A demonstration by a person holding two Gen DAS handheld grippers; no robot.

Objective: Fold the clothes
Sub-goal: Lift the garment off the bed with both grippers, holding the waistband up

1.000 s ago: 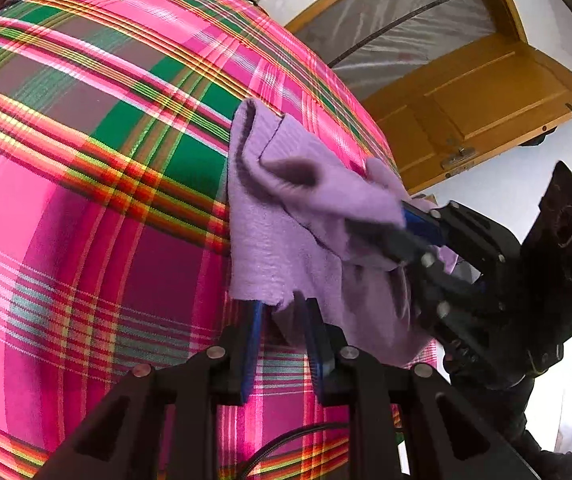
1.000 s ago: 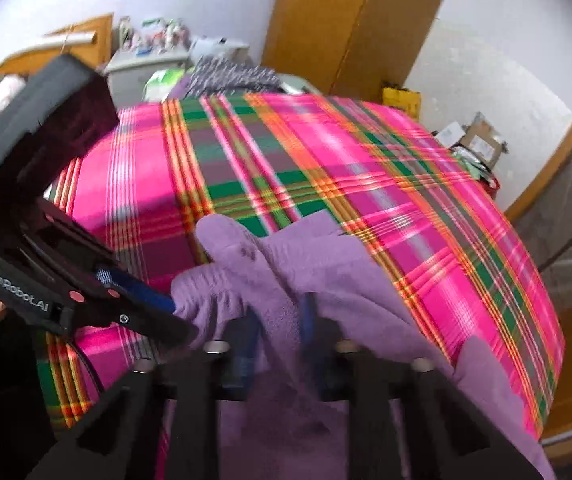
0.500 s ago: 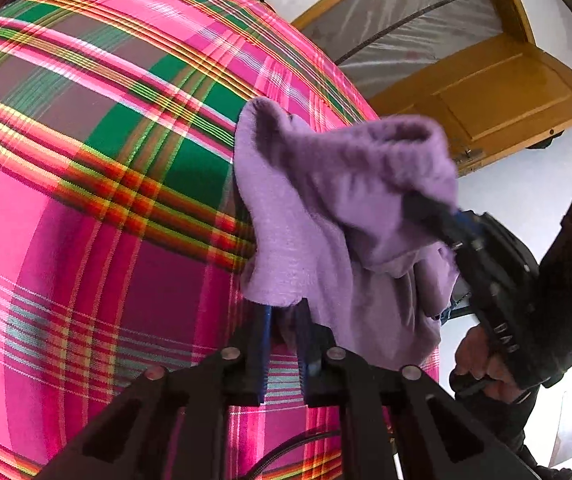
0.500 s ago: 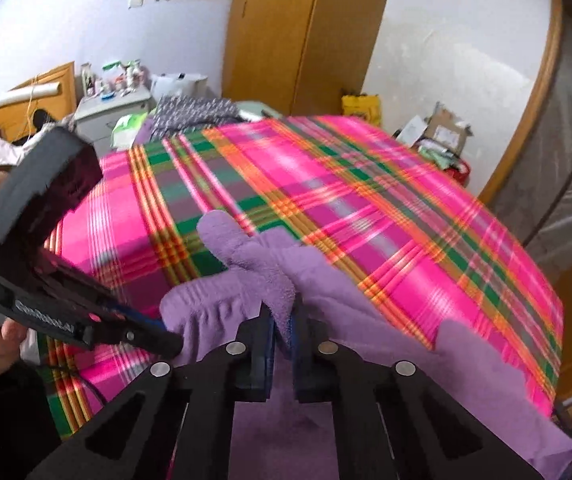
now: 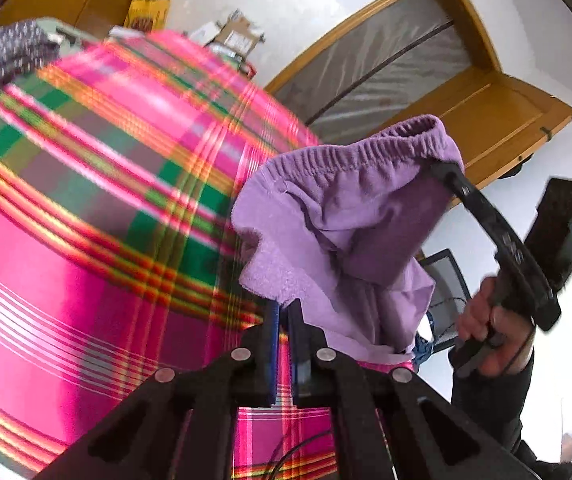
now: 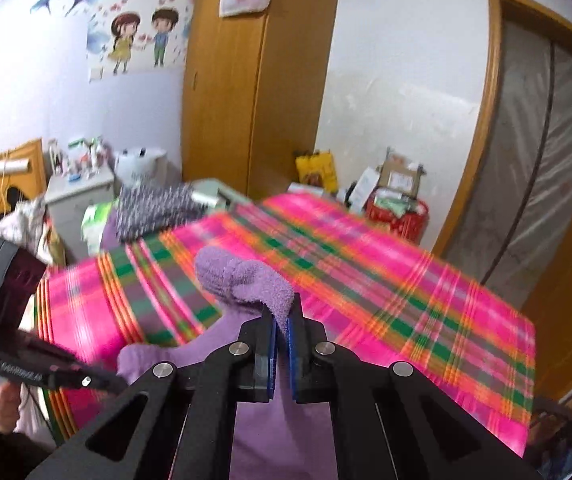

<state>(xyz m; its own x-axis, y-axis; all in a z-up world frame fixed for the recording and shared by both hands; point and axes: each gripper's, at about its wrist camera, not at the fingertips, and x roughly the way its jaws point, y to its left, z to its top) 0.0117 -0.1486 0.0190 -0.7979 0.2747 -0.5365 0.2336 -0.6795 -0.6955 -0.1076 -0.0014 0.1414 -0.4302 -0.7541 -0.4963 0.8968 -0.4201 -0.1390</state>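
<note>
Hanging in the air above a bed (image 5: 66, 240), a purple fleece garment (image 5: 345, 216) is being held up by both tongs, clear of the pink, green and orange plaid bedspread (image 6: 385, 280) spread beneath it. In the left wrist view the left tongs (image 5: 284, 312) are closing, with a lower fold of the purple cloth caught between their blue pads, which are pressing on it. The gathered elastic waistband (image 5: 365, 148) of the garment is arching across the top of that view, and its far end is draping over the tip of the right tongs (image 5: 445, 172), whose handle is being gripped by the person's right hand (image 5: 489, 332) at the right edge. In the right wrist view the right tongs (image 6: 283, 320) are standing almost fully together, pinching a thick, fuzzy bunch of the same cloth, which is bulging up above the pads while the rest is falling away below the frame. The left tongs (image 6: 118, 384) are reaching in from the lower left there, their tip touching another corner of the garment. Behind the bed a wooden wardrobe (image 6: 258, 80), a wall sticker of two cartoon children (image 6: 142, 36) and a doorway covered with plastic sheeting (image 6: 545, 152) are showing, all well apart from the cloth.
</note>
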